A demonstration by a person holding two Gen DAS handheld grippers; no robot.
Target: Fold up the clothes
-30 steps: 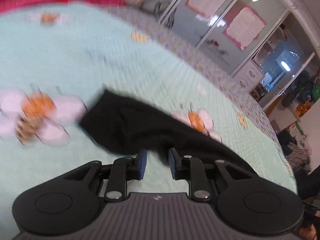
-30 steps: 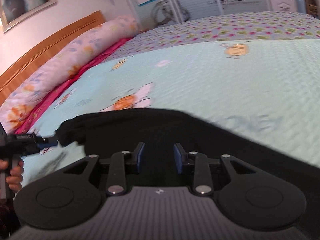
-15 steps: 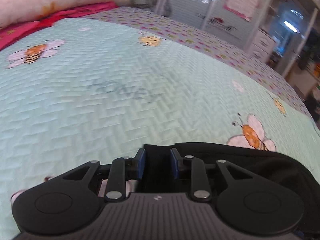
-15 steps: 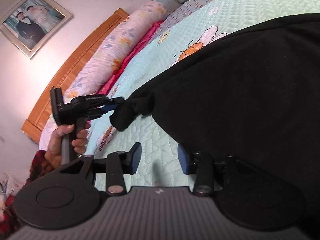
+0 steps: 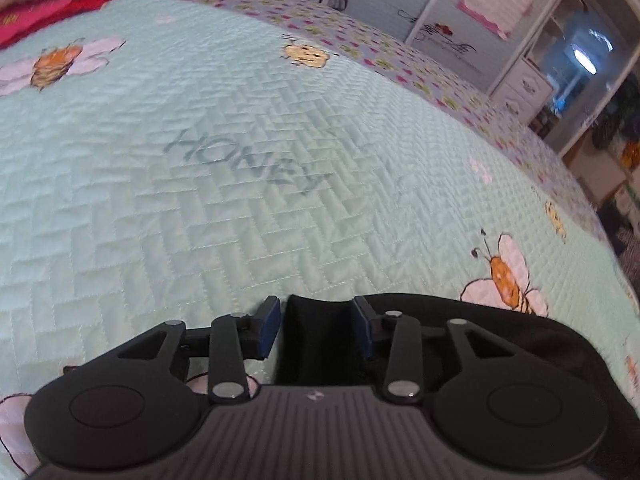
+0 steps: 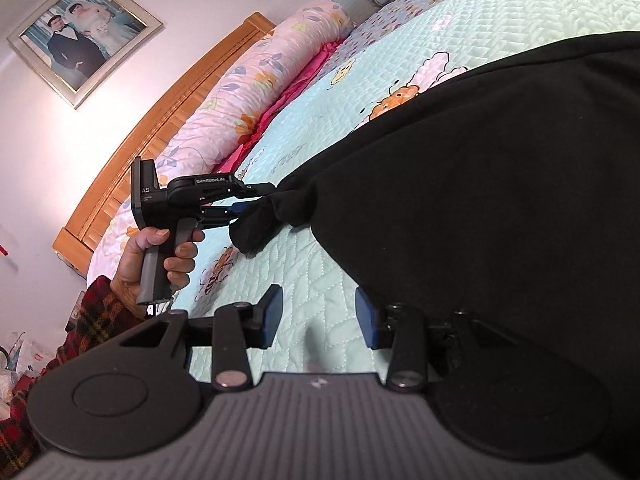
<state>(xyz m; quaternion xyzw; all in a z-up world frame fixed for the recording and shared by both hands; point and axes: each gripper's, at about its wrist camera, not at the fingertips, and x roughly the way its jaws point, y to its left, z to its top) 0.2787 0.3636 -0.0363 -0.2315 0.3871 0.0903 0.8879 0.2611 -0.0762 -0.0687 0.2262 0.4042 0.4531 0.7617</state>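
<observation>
A black garment (image 6: 500, 168) lies spread on the mint quilted bedspread (image 5: 240, 160). One bunched corner (image 6: 256, 224) of it sits in my left gripper (image 6: 248, 200), which a hand holds at the left. In the left wrist view that black cloth (image 5: 320, 340) lies between the fingers of the left gripper (image 5: 318, 312); the jaws are opening and a slim gap shows at the left pad (image 5: 272, 322). My right gripper (image 6: 319, 308) stands open over bare quilt, with the garment's edge against the outside of its right finger.
A wooden headboard (image 6: 168, 120) and a long floral bolster (image 6: 260, 80) run along the bed's far side. A framed photo (image 6: 84, 36) hangs on the wall. White cabinets (image 5: 520, 88) stand beyond the bed's foot. A plaid sleeve (image 6: 92, 320) is at the lower left.
The left gripper has swung over the garment's corner, which now lies between widening jaws. The right gripper has dropped and rolled, and its jaws stand wider over bare quilt.
</observation>
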